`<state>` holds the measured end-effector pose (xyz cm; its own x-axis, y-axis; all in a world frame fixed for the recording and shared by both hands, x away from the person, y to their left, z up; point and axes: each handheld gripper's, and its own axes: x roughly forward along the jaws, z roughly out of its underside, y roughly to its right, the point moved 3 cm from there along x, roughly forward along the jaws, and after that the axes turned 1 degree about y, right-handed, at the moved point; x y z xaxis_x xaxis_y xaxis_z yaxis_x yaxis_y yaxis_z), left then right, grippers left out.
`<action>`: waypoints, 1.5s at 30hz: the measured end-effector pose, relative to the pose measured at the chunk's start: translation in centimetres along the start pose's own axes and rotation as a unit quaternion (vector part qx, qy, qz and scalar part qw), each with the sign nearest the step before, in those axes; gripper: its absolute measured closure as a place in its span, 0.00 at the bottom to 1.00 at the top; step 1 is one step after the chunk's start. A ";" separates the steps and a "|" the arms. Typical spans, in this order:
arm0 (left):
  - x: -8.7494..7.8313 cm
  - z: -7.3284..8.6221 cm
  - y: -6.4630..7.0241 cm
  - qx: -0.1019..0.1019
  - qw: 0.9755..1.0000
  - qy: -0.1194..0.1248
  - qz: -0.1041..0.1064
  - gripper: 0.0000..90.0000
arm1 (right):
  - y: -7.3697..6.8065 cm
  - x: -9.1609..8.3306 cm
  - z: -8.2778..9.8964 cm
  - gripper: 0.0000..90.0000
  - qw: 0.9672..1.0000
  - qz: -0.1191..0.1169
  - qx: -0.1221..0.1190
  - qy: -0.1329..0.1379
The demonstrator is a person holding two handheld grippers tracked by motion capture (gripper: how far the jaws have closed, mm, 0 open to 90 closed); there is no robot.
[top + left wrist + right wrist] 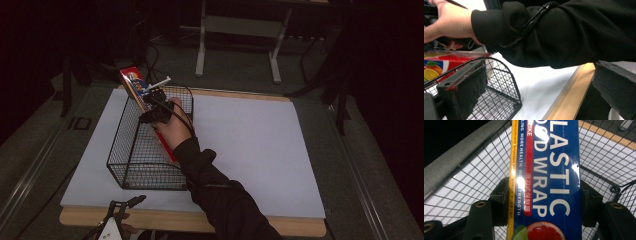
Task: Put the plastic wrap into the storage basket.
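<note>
**Jaws clamped on wrap box over basket**

Right gripper [544, 205] pinches the plastic wrap box [549, 170] across its width; the box slants into the wire basket [131, 150] at left, far end above the rim. Left gripper [125, 205] idles open at the near edge. Judged step: lowering in. Next: level the box, then release.

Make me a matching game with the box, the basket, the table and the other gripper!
Things:
1. plastic wrap box
2. wire basket
3. table
4. left gripper

States:
A. white top with a wooden edge
B. black mesh, standing on the table
C. gripped between the right gripper jaws, over the basket
D. at the table's near edge, jaws open and holding nothing

Pairs: 1-C, 2-B, 3-A, 4-D
</note>
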<state>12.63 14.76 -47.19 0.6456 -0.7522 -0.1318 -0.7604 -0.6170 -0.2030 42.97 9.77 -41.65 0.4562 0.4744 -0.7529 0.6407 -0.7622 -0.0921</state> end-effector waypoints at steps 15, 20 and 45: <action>0.2 0.1 0.1 0.001 1.000 -0.005 0.004 0.00 | 0.4 1.5 2.6 0.43 0.999 0.000 0.005 -0.032; 0.2 0.1 0.1 0.001 1.000 -0.006 0.004 0.00 | 0.3 1.7 3.0 0.43 0.999 0.002 0.003 -0.037; 0.5 0.2 0.1 0.000 1.000 -0.011 0.010 0.00 | 1.5 0.6 3.7 0.36 1.000 -0.012 0.008 -0.010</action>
<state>12.88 14.38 -47.50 0.6320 -0.7591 -0.1565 -0.7729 -0.6022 -0.2000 41.94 7.26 -44.66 0.4290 0.4839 -0.7628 0.6415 -0.7577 -0.1199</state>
